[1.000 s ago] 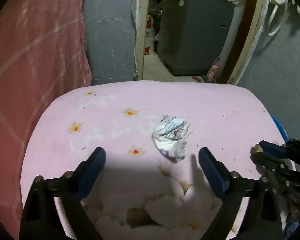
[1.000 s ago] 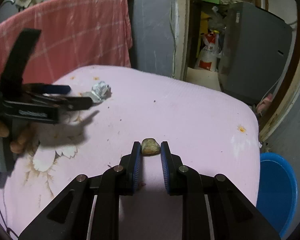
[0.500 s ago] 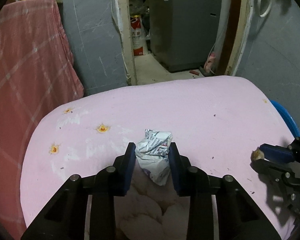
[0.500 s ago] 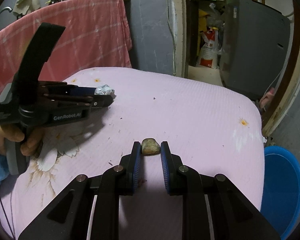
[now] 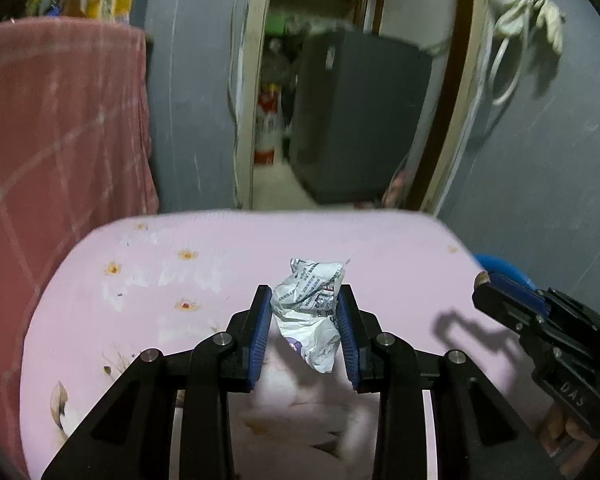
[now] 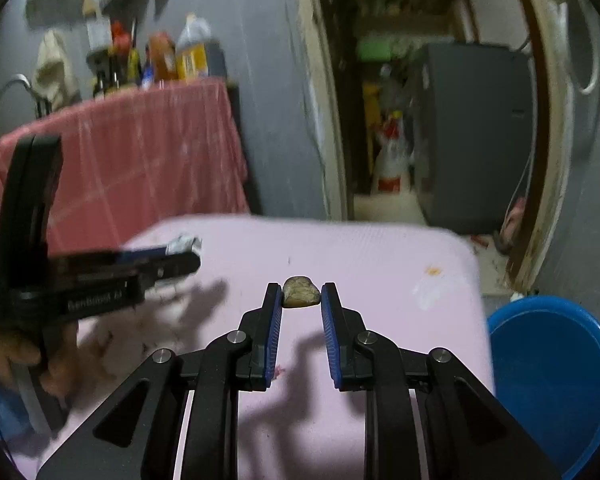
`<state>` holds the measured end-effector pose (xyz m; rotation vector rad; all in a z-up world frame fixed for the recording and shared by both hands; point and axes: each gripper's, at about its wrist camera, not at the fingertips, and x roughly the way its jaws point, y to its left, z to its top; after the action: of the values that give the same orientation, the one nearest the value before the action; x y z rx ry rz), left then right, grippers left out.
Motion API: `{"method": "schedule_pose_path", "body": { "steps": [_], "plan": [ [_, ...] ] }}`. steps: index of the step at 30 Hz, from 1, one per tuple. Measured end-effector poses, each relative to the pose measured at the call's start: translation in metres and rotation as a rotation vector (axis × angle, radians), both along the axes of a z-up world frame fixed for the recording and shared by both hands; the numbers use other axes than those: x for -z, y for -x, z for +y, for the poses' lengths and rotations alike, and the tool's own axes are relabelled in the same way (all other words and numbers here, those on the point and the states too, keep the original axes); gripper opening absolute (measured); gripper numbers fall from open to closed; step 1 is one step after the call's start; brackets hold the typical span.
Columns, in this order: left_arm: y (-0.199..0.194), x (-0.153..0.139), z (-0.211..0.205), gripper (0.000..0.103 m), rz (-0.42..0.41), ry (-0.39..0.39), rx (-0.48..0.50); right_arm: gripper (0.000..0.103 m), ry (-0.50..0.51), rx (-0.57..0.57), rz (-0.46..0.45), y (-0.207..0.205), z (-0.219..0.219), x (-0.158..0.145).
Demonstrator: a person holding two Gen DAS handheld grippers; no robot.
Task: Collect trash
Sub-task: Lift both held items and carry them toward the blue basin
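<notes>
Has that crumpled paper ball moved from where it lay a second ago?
Yes. The crumpled paper lay on the pink cloth beside an orange flower; now the left gripper grips it, lifted above the cloth.

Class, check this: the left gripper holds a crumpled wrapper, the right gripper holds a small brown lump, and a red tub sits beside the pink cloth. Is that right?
One error: the tub is blue, as the right wrist view shows. The left gripper does hold the crumpled wrapper, and the right gripper the small brown lump.
</notes>
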<state>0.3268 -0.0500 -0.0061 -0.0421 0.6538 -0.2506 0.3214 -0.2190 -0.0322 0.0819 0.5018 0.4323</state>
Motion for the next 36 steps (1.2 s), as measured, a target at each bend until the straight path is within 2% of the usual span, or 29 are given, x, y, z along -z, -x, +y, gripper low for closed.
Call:
{"method": "schedule_pose_path", "body": {
  "steps": [5, 11, 15, 24, 36],
  "plan": [
    [0.022, -0.022, -0.011, 0.028, -0.125, 0.057, -0.01, 0.018, -0.064, 0.045, -0.146, 0.023, -0.018, -0.022],
    [0.042, -0.053, -0.027, 0.028, -0.261, 0.091, -0.003, 0.018, -0.08, 0.108, -0.313, 0.049, -0.033, -0.052],
    [0.053, -0.07, -0.038, 0.028, -0.319, 0.102, 0.009, 0.018, -0.086, 0.16, -0.394, 0.065, -0.046, -0.068],
    [0.064, -0.086, -0.072, 0.028, -0.355, 0.109, 0.062, 0.018, -0.103, 0.263, -0.463, 0.085, -0.086, -0.079],
    [0.064, -0.087, -0.12, 0.028, -0.361, 0.108, 0.134, 0.018, -0.104, 0.334, -0.478, 0.1, -0.121, -0.076]
  ]
}}
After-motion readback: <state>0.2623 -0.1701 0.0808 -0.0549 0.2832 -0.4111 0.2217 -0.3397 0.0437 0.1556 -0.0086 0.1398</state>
